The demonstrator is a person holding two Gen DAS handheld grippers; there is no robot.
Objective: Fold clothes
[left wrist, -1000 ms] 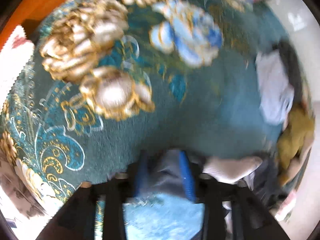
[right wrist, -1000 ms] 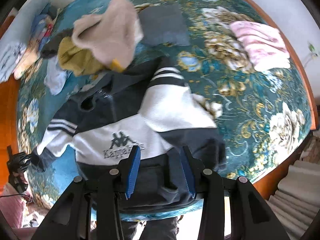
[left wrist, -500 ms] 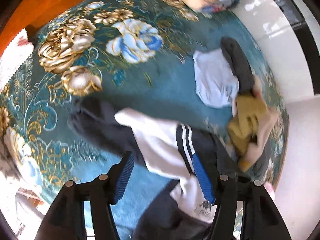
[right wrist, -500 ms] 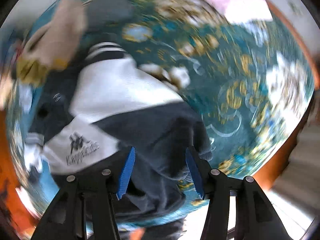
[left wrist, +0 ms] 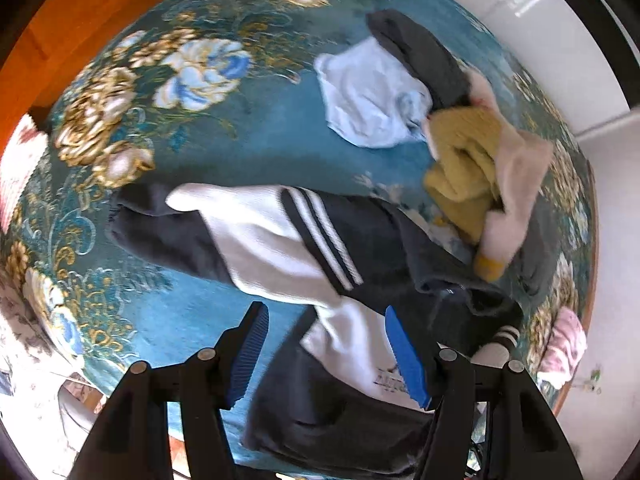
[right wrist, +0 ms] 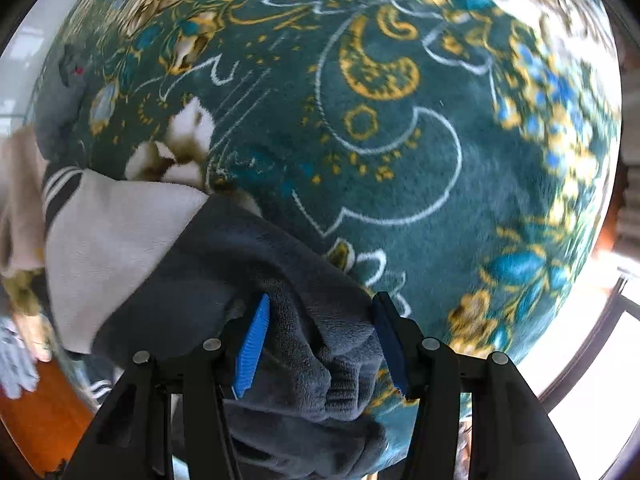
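A: Where was your sweatshirt [left wrist: 296, 240]?

B: It lay spread on the teal floral blanket [left wrist: 240, 148], the white sleeve with its two stripes running away from the body, the dark cuff at the sleeve's far end. In the left wrist view your left gripper [left wrist: 332, 344] hung above the sweatshirt's chest, jaws spread wide, nothing between them.

A: And your right gripper [right wrist: 320, 340]?

B: Its jaws were parted too. The sweatshirt's dark fleece [right wrist: 248, 280] bunched in the gap between the blue pads [right wrist: 252, 344]; I could not tell whether the pads touched the cloth. Beyond the sweatshirt on that side you had only blanket pattern.

A: Any bins or baskets?

B: None showed. Loose clothes sat beyond the sweatshirt's collar: a mustard garment [left wrist: 464, 164] tucked under a pale pink one [left wrist: 516, 188], a light blue piece [left wrist: 368, 96] just past them with a dark grey item [left wrist: 420, 56] lying over its edge. A pink folded piece [left wrist: 566, 344] lay near the blanket's edge, well apart from the sweatshirt.
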